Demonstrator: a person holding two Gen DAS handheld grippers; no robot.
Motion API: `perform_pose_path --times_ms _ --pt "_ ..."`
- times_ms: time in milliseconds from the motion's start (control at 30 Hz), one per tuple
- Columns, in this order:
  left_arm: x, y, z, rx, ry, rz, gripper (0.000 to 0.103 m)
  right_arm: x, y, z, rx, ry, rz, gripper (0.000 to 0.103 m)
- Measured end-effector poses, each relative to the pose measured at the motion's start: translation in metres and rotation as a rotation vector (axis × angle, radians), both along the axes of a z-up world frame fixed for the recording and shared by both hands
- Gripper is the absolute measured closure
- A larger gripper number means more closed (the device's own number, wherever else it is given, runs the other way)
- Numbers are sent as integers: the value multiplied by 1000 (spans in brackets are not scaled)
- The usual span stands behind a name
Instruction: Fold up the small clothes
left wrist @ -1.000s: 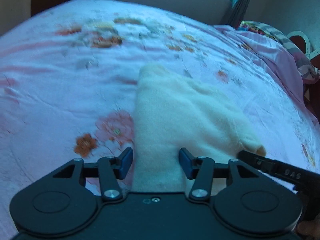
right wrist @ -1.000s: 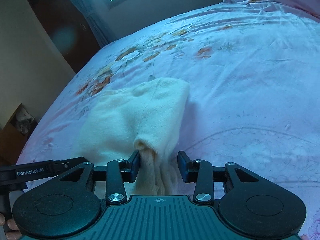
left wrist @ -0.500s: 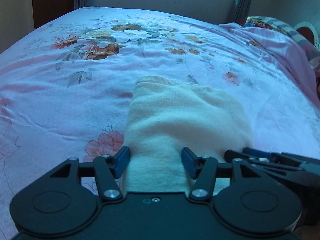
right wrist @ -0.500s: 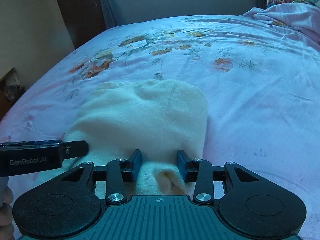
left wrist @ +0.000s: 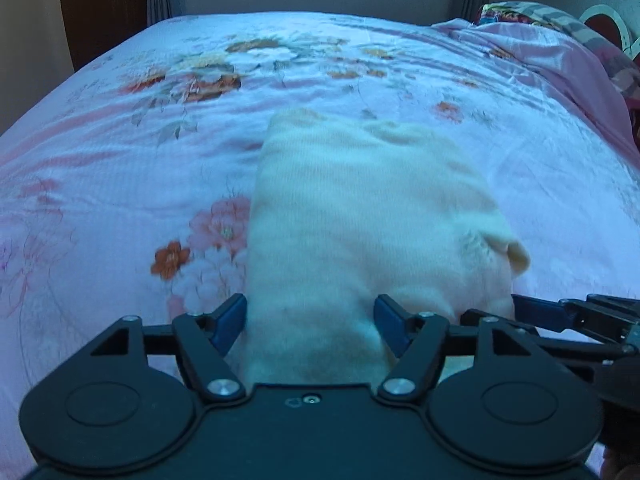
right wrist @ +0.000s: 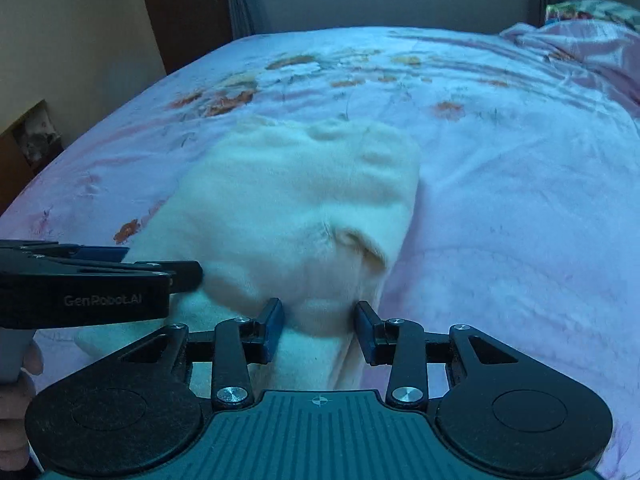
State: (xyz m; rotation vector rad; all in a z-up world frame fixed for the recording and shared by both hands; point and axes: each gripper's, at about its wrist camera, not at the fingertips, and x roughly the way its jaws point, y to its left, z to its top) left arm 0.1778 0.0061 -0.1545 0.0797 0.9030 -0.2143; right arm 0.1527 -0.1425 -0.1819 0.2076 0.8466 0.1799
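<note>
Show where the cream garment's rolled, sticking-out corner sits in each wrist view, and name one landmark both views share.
Left wrist view: the rolled corner is at the garment's right edge, right of centre, just above the right gripper coming in from the right.
Right wrist view: the rolled corner is near centre, just above this gripper's jaws.
Shared landmark: the orange flower cluster printed on the bedsheet beyond the garment.

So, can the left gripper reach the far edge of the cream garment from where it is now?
Probably yes. The left gripper, jaws opening around the near end of the cream garment, has only flat cloth and bedsheet ahead; the right gripper stays beside it.
</note>
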Motion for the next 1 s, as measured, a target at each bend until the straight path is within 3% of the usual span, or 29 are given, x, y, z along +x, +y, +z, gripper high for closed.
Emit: perform_pose_path --times_ms 200,333,433,533,633,833,900,1000 --pt "-21 2 6 1 15 22 34 -32 -14 16 77 -35 -58 64" --pt "-34 -3 5 42 7 24 33 -46 -13 4 56 45 -71 57" --pt "-44 -4 10 54 4 29 33 -60 -22 10 123 32 -102 55" --pt "-55 -2 20 38 -2 30 33 -73 -30 28 150 -12 -117 46" --pt "-69 -3 33 32 -26 23 32 -87 -34 46 166 -62 -126 28" --pt "-101 -5 59 24 -84 -5 25 -117 -33 67 145 -91 -104 19" --pt "-111 -5 68 18 -100 -8 21 -128 -33 72 127 -104 -98 9" --pt "-126 -3 75 12 -106 4 18 -146 -34 77 131 -117 -85 3"
